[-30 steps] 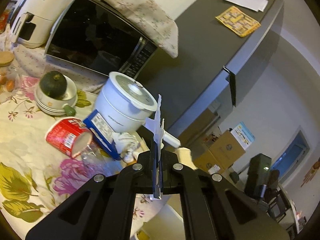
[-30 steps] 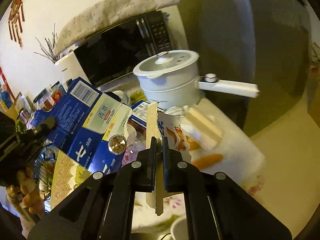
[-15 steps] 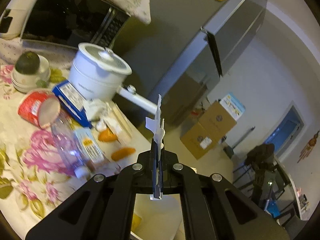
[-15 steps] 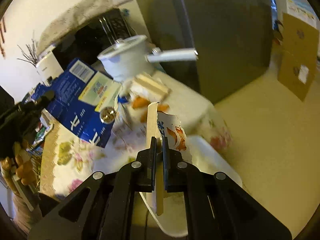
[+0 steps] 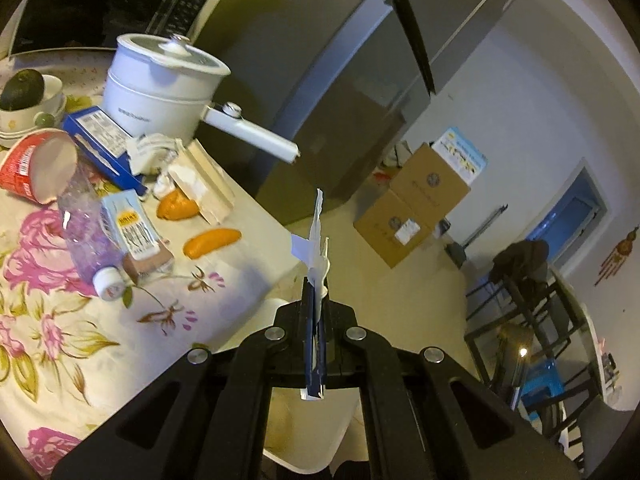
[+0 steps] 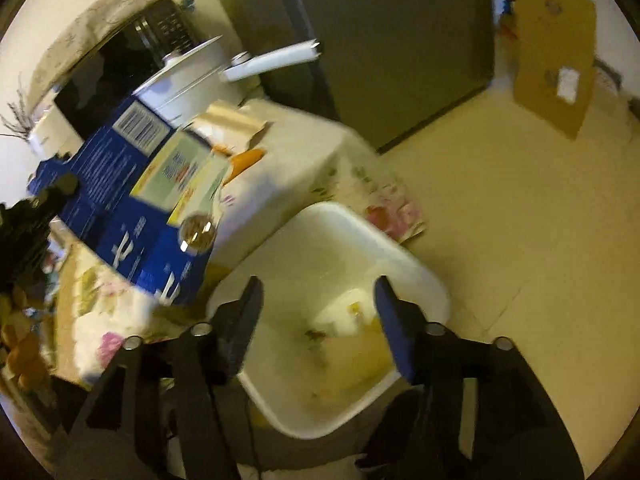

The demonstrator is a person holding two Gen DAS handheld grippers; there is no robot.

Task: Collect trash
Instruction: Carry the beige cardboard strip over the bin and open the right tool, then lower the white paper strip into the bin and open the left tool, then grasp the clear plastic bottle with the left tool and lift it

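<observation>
My right claw (image 6: pixel 316 320) is spread wide with nothing between its fingers, hanging directly above the white bin (image 6: pixel 404 256) that sits on the floor at the corner of the desk (image 6: pixel 296 152). That placement makes sense to me: an open claw over the opening lets a piece drop straight in, and I can see pale scraps (image 6: pixel 344 316) lying at the bottom of the bin. The view is blurred, so I can't name what they are.

My left claw (image 5: pixel 316 320) is clenched tight on a flattened blue-and-white carton (image 5: pixel 316 264), held edge-on and upright. From the right wrist view that same carton (image 6: pixel 132 200) hangs broadside over the desk edge, just beside the bin. I judge it's held there because it's next to go in, and a thin pinch on the flattened side keeps it from swinging.

Further out on the floral desk cloth there's plenty left: a clear plastic bottle (image 5: pixel 86 236), a small drink box (image 5: pixel 134 232), orange peels (image 5: pixel 212 242), a red paper cup (image 5: pixel 38 170) on its side, crumpled tissue (image 5: pixel 150 150). The white pot (image 5: pixel 160 80) behind them is no trash, I'd say.
</observation>
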